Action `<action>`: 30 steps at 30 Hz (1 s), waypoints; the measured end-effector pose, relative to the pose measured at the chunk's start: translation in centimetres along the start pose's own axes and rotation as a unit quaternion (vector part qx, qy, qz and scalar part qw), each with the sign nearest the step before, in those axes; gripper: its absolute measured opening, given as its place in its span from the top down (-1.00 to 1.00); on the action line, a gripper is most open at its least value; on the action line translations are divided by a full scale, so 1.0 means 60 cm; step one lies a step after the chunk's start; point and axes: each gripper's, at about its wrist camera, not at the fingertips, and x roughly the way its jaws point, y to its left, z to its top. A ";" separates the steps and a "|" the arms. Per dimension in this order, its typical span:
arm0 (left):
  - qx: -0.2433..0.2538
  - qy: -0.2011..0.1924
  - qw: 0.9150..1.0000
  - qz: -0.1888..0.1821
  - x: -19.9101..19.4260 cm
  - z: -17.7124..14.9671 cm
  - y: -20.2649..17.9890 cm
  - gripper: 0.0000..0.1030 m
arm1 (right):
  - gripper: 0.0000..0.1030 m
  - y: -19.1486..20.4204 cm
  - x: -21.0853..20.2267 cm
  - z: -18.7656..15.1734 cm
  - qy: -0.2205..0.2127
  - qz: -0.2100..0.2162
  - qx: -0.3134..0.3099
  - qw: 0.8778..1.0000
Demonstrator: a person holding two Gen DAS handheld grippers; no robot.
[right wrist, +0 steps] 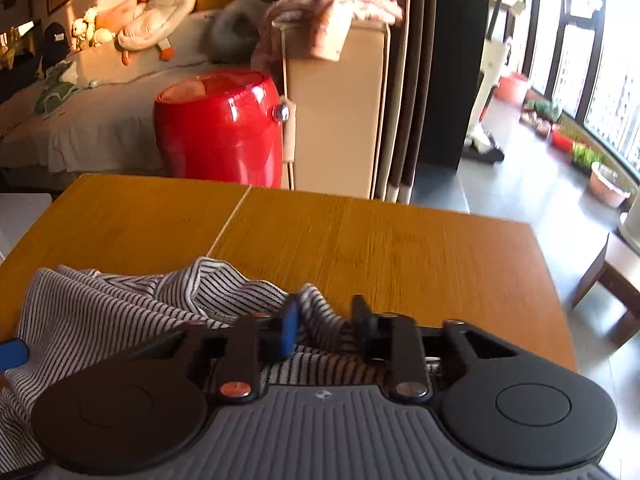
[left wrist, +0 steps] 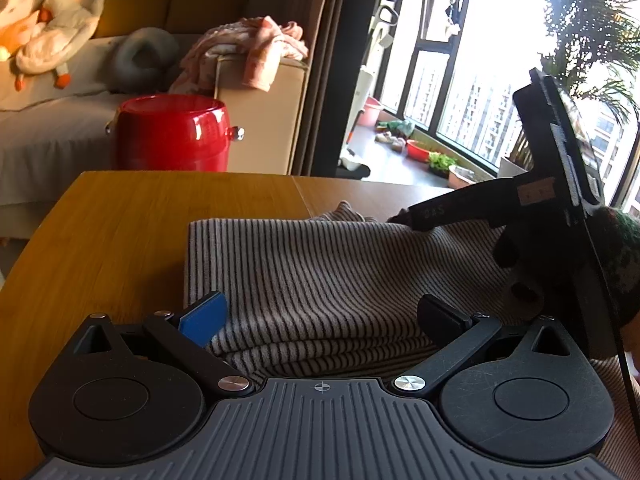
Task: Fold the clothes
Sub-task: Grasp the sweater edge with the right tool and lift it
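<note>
My right gripper (right wrist: pixel 326 322) has its jaws pinching the far right edge of the striped garment (left wrist: pixel 320 276) on the counter (right wrist: pixel 400 248), while my left gripper (left wrist: pixel 320 316), jaws spread, hovers over its near fold.

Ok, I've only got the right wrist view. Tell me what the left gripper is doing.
Observer: The left gripper is open. Its fingers are wide apart over the near edge of the striped garment and grip nothing.
Operator: Describe the fold on that side.
Observer: The garment's left edge runs straight across the table, and several layers lie stacked at its near edge.
Operator: Check my right gripper from the side.
Observer: The right gripper has its tips shut on the garment's far edge, where the cloth bunches up a little.
</note>
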 end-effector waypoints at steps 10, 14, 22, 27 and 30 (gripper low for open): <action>-0.093 -0.010 0.995 -0.035 -0.100 0.061 0.099 -1.00 | 0.88 -0.021 -0.242 -0.025 -0.091 0.108 0.011 0.990; -0.106 -0.011 0.994 -0.031 -0.139 0.069 0.116 -1.00 | 0.88 -0.013 -0.321 -0.099 -0.067 0.151 0.024 0.986; -0.089 -0.010 0.995 -0.045 -0.156 0.074 0.075 -1.00 | 0.90 -0.005 -0.330 -0.265 0.049 0.164 0.072 0.983; -0.057 0.014 0.997 -0.056 -0.139 0.067 0.037 -0.81 | 0.84 -0.012 -0.376 -0.282 0.045 0.144 0.021 0.988; -0.015 0.065 0.996 -0.056 -0.121 0.040 0.014 -0.08 | 0.61 -0.038 -0.420 -0.264 0.019 0.148 0.023 0.989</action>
